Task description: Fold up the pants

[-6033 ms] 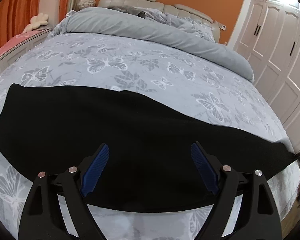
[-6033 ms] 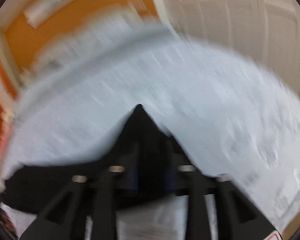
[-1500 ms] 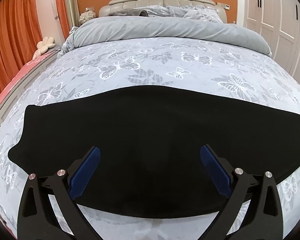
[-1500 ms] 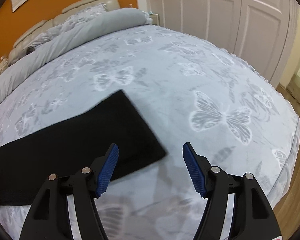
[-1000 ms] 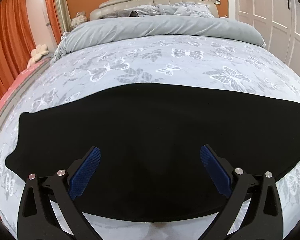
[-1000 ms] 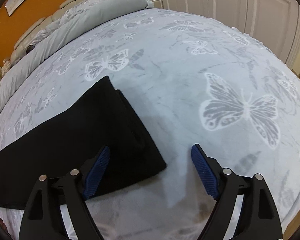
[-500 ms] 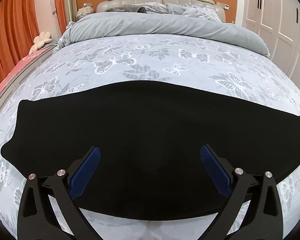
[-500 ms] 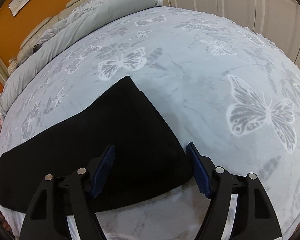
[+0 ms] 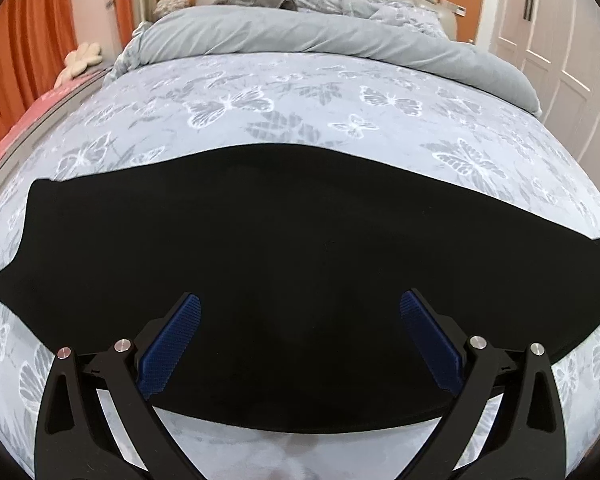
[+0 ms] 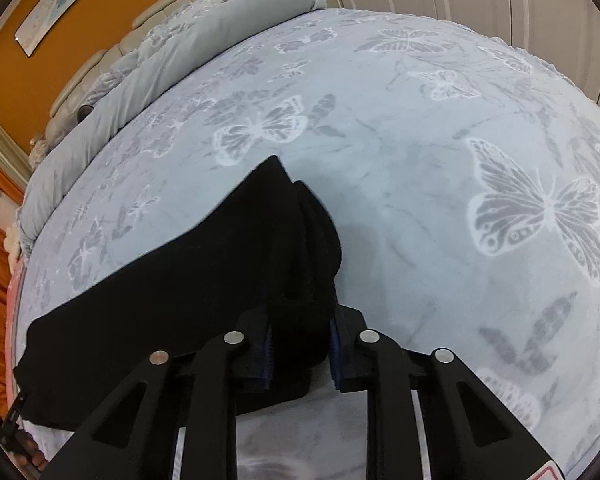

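Black pants (image 9: 284, 248) lie flat across the bed as one long strip, folded lengthwise. My left gripper (image 9: 300, 332) hovers open over their middle, near the front edge, its blue pads wide apart and empty. In the right wrist view my right gripper (image 10: 300, 344) is shut on the right end of the pants (image 10: 204, 280), and the cloth bunches up and rises between its fingers. The rest of the strip runs off to the left.
The bed sheet (image 9: 300, 92) is grey with a butterfly print. A rolled grey duvet (image 9: 320, 36) and the headboard lie at the far end. White wardrobe doors (image 9: 572, 40) stand to the right, and orange curtains (image 9: 16, 56) hang to the left.
My right gripper has moved left onto the pants' end and closed on it, and the cloth has bunched up. My left gripper stays open above the middle with only slight drift.
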Available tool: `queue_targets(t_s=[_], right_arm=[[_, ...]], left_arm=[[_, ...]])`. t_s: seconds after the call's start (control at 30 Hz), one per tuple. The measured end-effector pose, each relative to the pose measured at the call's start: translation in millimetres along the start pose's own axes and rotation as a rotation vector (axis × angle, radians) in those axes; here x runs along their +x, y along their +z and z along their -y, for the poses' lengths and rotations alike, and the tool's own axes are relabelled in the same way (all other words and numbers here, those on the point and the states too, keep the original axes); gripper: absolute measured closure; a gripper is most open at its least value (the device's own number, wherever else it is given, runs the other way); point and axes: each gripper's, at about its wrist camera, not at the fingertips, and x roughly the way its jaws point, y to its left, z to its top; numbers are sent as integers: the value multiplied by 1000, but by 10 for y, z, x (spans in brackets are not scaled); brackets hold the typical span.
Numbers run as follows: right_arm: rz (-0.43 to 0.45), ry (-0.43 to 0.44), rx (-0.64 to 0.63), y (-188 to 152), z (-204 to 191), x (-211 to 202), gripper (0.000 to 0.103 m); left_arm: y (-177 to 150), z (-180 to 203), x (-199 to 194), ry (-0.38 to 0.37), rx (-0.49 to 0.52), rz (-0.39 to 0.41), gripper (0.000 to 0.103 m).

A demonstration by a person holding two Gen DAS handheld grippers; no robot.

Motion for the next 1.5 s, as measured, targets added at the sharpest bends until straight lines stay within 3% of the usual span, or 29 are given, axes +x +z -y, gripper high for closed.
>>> queue_targets(t_s=[0.2,0.47,0.63,0.83,0.93,1.03,1.1,1.13,1.17,1.23,1.3,1.43,1.5], right_arm=[[60,99,-76,48,-635,-368,85],[49,290,-317,-90,-2308,-649,85],[-37,351,-501,-644,-3362,-389,85],[-161,343,-691,-1481,-4182,121,85],[-207,314,-742,-1800,-4370,369,84],[-238,276,-790,-2039,-4408,576,75],[-211,313,-820,-2071,-4379,477,58],[-207,325,-828,-2085,-4372,421,43],[-182,326,-839,-2088,-4363,317,38],[-105,324,-863,-2073,-4321,84,38],[-19,298,-859,-1962,-4187,-98,37],[92,250,-802,-1765,-3903,-185,30],[96,220,-754,-1668,-3742,-85,29]], left_arm=[[41,-222,-22,-15,-92,-21,5],[88,-408,-229,-60,-140,11,5],[138,-617,-401,-43,-137,31,5],[143,-885,-563,32,-56,65,5],[87,-1110,-589,42,-32,57,5],[41,-1432,-590,30,-81,49,5],[-8,-1761,-577,20,-155,40,5],[-33,-1977,-563,39,-200,36,5],[-52,-2104,-559,66,-223,36,5],[-80,-2388,-571,125,-270,41,5],[-121,-2733,-559,130,-360,54,5],[-167,-3154,-303,39,-517,12,5],[-218,-3282,-111,-19,-611,-12,6]])
